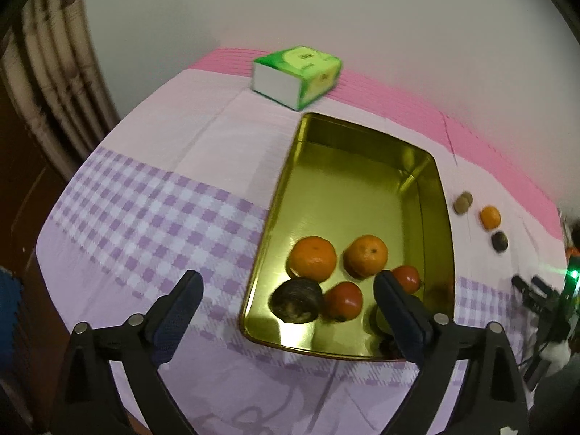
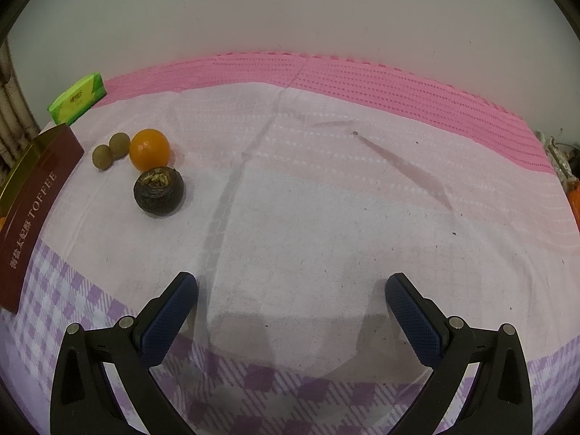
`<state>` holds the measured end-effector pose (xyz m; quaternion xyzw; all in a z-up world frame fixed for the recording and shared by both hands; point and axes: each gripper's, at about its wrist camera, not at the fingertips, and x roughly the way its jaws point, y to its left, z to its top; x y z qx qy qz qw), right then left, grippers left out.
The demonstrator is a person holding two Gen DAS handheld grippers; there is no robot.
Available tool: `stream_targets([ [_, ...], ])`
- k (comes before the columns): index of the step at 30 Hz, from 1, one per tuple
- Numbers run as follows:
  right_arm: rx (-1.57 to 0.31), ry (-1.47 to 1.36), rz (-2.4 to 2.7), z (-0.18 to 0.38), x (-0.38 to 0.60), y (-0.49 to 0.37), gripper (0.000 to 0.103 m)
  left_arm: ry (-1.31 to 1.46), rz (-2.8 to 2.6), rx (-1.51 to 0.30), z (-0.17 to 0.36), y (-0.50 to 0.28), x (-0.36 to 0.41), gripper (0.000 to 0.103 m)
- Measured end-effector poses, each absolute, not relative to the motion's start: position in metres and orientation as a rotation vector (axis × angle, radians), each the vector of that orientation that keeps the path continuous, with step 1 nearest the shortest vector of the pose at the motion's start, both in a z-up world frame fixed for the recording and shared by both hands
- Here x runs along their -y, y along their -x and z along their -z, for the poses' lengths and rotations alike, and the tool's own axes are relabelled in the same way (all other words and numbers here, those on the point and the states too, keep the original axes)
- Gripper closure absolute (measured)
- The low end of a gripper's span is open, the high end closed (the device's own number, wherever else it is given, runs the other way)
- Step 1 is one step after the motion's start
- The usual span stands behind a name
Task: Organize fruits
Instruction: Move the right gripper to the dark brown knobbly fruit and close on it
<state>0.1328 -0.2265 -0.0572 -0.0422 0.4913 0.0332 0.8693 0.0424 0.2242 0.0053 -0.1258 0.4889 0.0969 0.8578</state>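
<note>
Now: both your tools gape empty, left tool [image 1: 286,290] over the tin [image 1: 444,217], right tool [image 2: 291,288] over bare bench. Remaining orange [image 2: 149,149] and dark fruit [image 2: 158,195] lie far-left of the right tool, beside the tin; right hand looks nearer.

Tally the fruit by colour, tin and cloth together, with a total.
Orange: 3, two in the tin, one on the cloth
Red: 2, in the tin
Dark brown: 2, one in the tin, one on the cloth
Small olive-brown: 2
Total: 9
</note>
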Motion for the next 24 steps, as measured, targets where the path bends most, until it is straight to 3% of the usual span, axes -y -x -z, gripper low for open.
stream_targets([
  [20, -0.992, 0.136, -0.144, 0.036, 0.158, -0.141, 0.001, 0.356, -0.34, -1.03, 0.001, -0.039, -0.255, 0.006],
  [24, -1.002, 0.151, -0.159, 0.04, 0.141, -0.148, 0.013, 0.375, -0.352, -1.037, 0.003, -0.04, -0.26, 0.006],
])
